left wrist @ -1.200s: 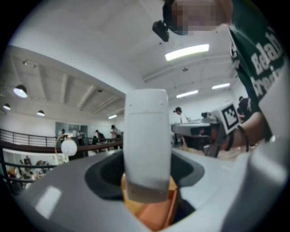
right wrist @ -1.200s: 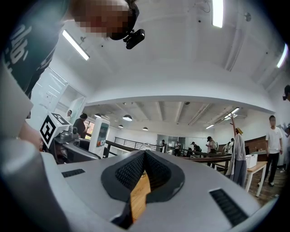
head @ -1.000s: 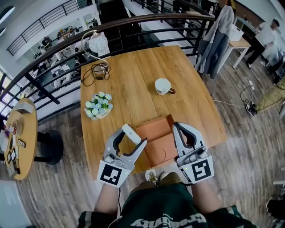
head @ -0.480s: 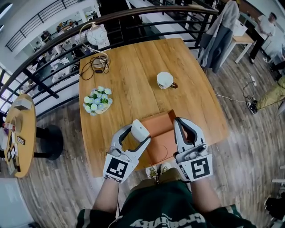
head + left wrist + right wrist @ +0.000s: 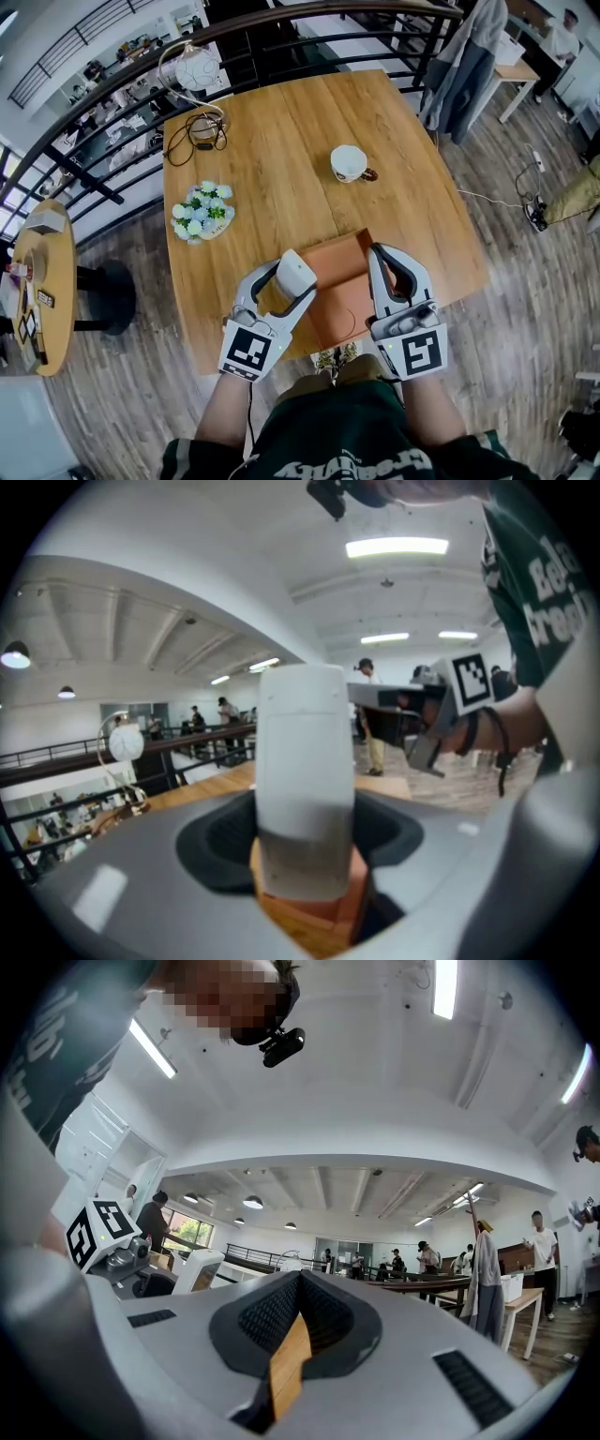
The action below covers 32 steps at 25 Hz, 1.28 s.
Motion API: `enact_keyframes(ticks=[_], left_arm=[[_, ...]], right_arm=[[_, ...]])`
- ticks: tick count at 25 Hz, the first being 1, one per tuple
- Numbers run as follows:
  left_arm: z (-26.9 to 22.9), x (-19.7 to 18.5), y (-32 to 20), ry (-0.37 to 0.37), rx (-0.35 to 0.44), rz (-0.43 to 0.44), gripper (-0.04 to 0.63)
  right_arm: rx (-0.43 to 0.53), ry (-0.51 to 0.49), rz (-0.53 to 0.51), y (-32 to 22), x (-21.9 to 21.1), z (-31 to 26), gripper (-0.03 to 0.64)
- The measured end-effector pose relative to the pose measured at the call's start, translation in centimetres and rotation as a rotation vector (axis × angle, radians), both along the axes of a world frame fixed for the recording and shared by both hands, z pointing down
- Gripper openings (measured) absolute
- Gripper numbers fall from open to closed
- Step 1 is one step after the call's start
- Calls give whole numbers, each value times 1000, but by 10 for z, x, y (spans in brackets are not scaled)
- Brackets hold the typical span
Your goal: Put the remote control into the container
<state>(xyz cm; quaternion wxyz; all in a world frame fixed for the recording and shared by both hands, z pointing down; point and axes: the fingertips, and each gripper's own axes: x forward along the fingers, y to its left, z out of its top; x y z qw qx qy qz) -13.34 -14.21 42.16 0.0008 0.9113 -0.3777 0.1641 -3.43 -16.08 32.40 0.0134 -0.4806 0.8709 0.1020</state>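
Treat remote, clamped upright between left gripper fingers just above container rim, as probably light, rigid and slick; grip flat faces mid-length; right gripper fingers pinched shut on container wall.

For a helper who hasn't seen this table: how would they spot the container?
On the wooden table, look at the near edge. The container lies between the left hand-held gripper, shut on the white remote control, and the right hand-held gripper clamping its wall. Unlike the white cup and flower bowl, it is a flat orange-brown rectangle.
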Motion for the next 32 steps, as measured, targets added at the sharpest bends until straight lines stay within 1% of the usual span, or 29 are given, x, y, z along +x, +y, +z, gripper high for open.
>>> enact_keyframes(ticks=[5,8,12,24,28,32], left_arm=[[16,5,-3,-74,-15,19,282],[32,7,-4,-117,-36,18,282],[49,14,-7,-153,-76,26,282],[84,32,-18,-217,-177,52,282],[96,37,-22,-227,-209,60,282],[106,43,-26,-251,-235,63,282]], right_arm=[[-7,-6,4,-9,4,5,17],[-17,-5,2,-12,5,12,17],[-25,-2,-7,-16,8,20,15],[-28,8,-17,-34,16,32,15],[-48,7,-17,-40,17,37,15],[-52,-4,-11,-46,18,40,15]])
